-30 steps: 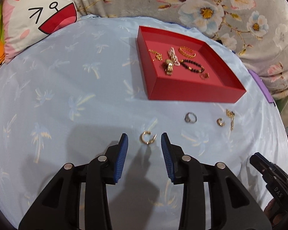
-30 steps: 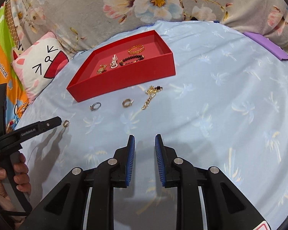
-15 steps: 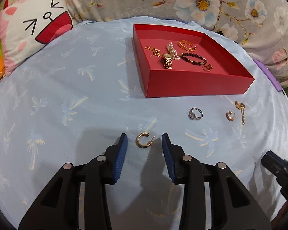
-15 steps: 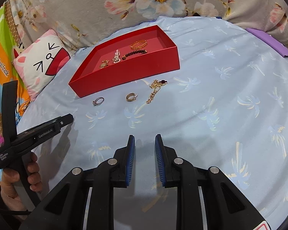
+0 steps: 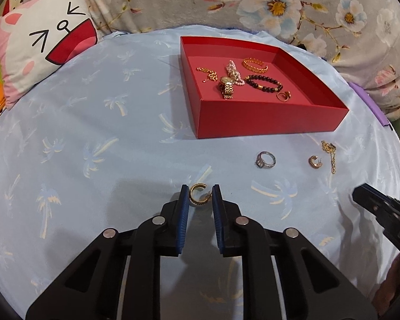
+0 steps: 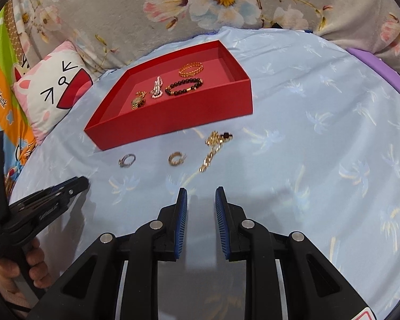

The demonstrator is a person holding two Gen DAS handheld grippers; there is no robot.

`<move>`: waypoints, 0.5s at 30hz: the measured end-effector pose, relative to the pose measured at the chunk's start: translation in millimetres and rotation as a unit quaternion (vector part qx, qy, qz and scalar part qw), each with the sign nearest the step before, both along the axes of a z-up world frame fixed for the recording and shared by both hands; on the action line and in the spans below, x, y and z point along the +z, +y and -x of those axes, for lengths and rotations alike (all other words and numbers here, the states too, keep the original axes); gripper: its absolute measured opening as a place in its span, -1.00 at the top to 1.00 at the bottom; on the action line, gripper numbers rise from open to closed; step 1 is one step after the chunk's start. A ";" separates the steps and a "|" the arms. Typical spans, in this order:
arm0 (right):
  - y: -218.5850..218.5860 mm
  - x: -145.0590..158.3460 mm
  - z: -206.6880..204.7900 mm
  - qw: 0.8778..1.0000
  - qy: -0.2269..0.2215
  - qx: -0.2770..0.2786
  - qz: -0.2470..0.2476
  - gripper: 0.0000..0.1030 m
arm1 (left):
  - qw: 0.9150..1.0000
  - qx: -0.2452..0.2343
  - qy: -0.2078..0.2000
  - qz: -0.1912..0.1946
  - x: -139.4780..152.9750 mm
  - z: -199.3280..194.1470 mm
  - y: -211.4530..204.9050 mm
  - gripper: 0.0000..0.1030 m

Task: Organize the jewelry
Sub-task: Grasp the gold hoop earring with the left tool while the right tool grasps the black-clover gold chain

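**Now closing on the hoop earring**

Left gripper low over the blue cloth, jaws closing with the gold hoop earring between the pads. Left pad looks to touch the hoop; right pad not yet pressing, so no firm hold.

Red tray is the landmark. Hoop lies on the cloth well in front of its near wall. Silver ring, small gold earring and gold chain lie just before that wall, toward its right end.

Inside the tray: watch, pearl piece, bead bracelet, gold bangle.

Right gripper hovers before the tray, jaws slightly apart, gripping nothing.
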State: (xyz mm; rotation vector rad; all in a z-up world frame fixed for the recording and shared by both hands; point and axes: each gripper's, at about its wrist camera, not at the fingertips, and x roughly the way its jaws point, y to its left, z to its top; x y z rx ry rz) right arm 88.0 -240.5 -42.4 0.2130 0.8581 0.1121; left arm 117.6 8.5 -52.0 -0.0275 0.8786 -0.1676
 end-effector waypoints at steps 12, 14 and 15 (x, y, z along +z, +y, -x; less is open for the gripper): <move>-12.0 -6.4 -62.3 1.000 -0.003 -0.024 0.009 0.58 | 1.000 0.003 -0.007 0.022 16.3 -8.4 4.8 0.67; -13.5 -8.9 -69.0 1.000 0.002 -0.027 0.010 0.58 | 1.000 0.003 -0.006 0.025 16.3 -10.3 5.4 0.67; -13.6 -10.5 -71.5 1.000 0.005 -0.028 0.012 0.58 | 1.000 0.003 -0.004 0.027 16.1 -11.3 6.0 0.67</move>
